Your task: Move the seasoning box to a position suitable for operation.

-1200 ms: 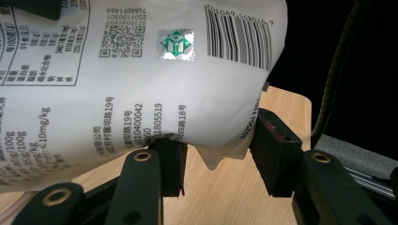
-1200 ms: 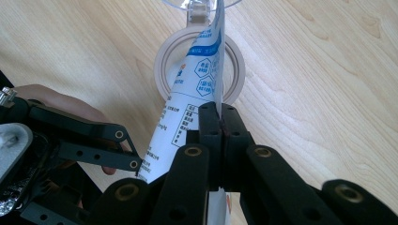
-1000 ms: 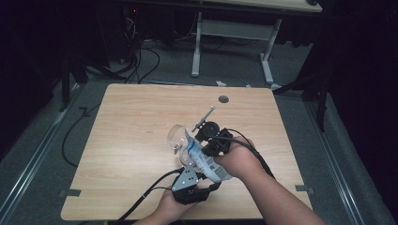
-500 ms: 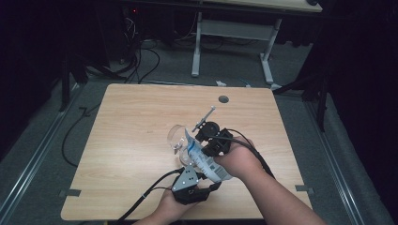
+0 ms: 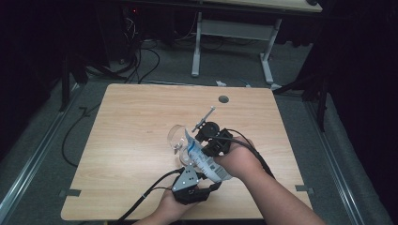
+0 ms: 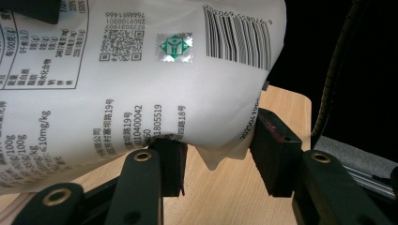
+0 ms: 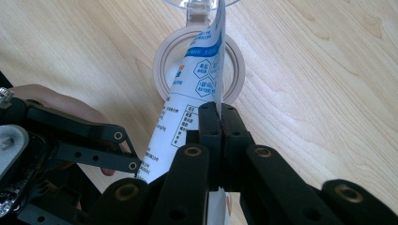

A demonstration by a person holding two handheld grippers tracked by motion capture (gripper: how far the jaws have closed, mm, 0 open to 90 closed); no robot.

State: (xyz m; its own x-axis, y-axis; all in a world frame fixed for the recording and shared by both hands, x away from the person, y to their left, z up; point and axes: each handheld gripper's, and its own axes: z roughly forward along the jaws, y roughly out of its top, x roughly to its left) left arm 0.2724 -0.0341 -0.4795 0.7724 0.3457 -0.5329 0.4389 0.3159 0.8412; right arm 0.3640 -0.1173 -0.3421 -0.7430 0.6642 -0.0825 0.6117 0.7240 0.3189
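A white and blue printed bag hangs tilted over a clear jar near the table's front middle. My right gripper is shut on the bag's upper edge; in the right gripper view its jaws pinch the thin edge of the bag above the jar's round beige mouth. My left gripper holds the bag's lower end from below. In the left gripper view the bulging bag sits between the two pads, pressed at both sides.
The wooden table has a round cable hole at its far side. Behind it stand another desk's white legs, with cables on the floor. The left hand shows beside the jar.
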